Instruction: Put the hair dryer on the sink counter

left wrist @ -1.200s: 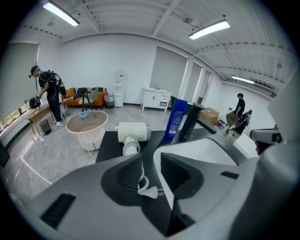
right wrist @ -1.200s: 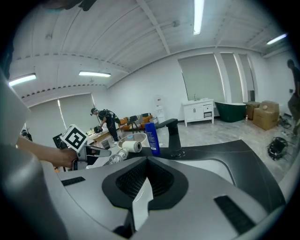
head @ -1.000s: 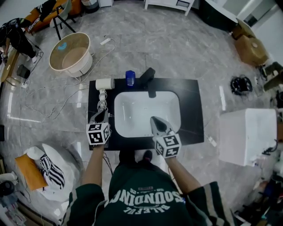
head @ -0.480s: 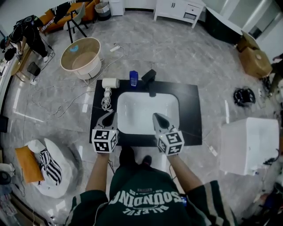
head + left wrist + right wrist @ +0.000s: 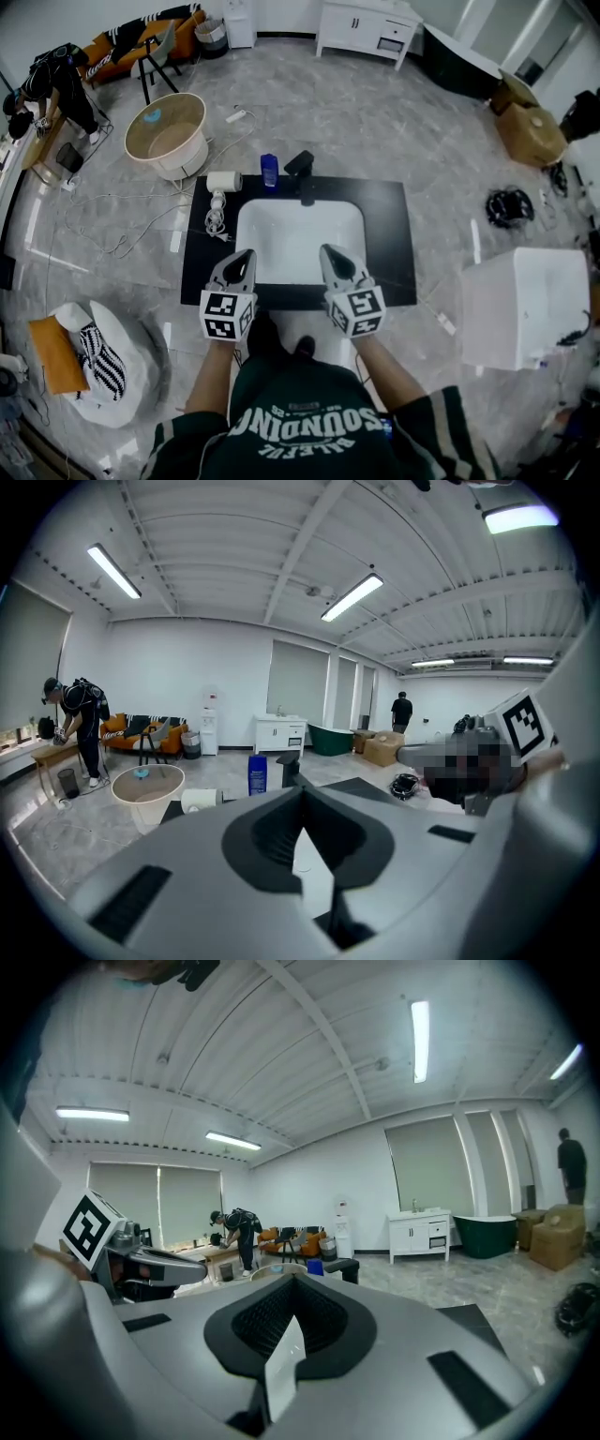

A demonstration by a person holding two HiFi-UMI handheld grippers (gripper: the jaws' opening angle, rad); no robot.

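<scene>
Hovering over the counter [image 5: 392, 244], left gripper [image 5: 244, 255] and right gripper [image 5: 329, 251] both closed, empty; seems finished, hair dryer [image 5: 223, 182] lying there; calls only for withdrawing

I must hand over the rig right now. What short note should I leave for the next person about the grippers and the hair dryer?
Left gripper: jaws shut, empty, above the front part of the sink counter.
Right gripper: jaws shut, empty, also above the counter's front part.
Hair dryer: lies on the counter's back left corner with its cord bundled beside it, clear of both grippers.
Done: the placing looks complete.
Left: apparently nothing.
</scene>
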